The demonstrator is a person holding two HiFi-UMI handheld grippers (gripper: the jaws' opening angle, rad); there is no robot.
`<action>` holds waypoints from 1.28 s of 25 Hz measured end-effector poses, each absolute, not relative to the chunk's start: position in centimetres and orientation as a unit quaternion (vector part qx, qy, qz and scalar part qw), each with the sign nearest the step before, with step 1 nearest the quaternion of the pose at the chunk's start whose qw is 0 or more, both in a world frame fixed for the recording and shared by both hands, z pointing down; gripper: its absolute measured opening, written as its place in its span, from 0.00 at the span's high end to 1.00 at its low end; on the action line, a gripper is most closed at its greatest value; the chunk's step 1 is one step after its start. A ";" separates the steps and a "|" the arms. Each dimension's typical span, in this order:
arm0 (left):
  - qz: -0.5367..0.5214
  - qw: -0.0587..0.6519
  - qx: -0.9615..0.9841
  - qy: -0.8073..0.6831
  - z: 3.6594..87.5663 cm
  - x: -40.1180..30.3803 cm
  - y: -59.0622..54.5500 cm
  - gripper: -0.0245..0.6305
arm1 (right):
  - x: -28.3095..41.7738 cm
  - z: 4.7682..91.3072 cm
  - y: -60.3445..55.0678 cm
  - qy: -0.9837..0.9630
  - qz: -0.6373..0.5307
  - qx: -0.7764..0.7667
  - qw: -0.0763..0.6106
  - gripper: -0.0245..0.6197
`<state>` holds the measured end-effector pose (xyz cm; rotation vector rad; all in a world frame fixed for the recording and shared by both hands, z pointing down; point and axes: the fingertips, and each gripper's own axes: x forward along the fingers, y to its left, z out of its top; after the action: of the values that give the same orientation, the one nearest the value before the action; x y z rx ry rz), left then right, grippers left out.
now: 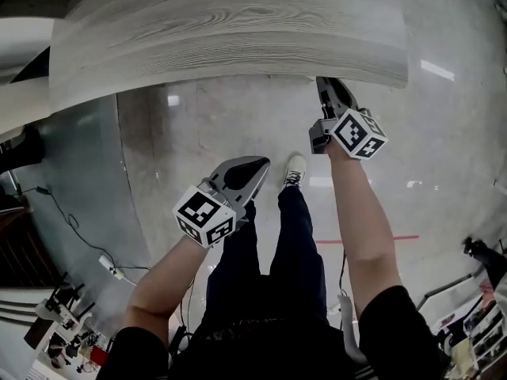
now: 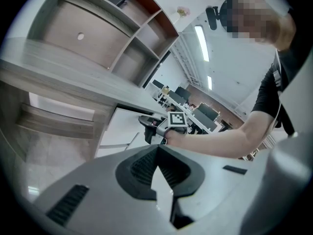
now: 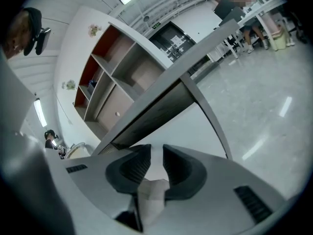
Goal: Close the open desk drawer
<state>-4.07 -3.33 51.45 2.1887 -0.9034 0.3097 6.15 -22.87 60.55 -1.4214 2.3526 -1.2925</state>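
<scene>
Grey wood-grain counter point(image 1: 238, 30) over a glossy floor point(image 1: 182, 133); the white drawer point(image 2: 115, 126) sits beneath the counter, straight ahead of the jaws of the right gripper point(image 3: 156, 148).
Those jaws stand narrowly apart, gripping nothing that I can see. The left gripper point(image 2: 157, 148) hangs well back from them, jaws together and empty. The drawer looks rigid and smooth-faced and likely runs easily, so a flat push mid-front should suit better than a pinch, though the tips may skid.
</scene>
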 end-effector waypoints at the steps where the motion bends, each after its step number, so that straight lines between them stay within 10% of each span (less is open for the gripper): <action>1: 0.120 0.367 0.852 -0.354 51.5 -4.1 -3.6 0.95 | 6.2 60.6 -22.9 0.775 -0.422 -0.469 0.047 0.82; 32: 0.064 0.333 0.862 -0.378 48.1 -3.7 -9.3 0.95 | 0.2 49.7 -14.6 0.883 -0.277 -0.376 -0.048 0.93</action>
<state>-3.74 -9.30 48.09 2.2505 -0.9867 0.1673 0.20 -14.62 49.65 -1.2194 2.8614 -0.8986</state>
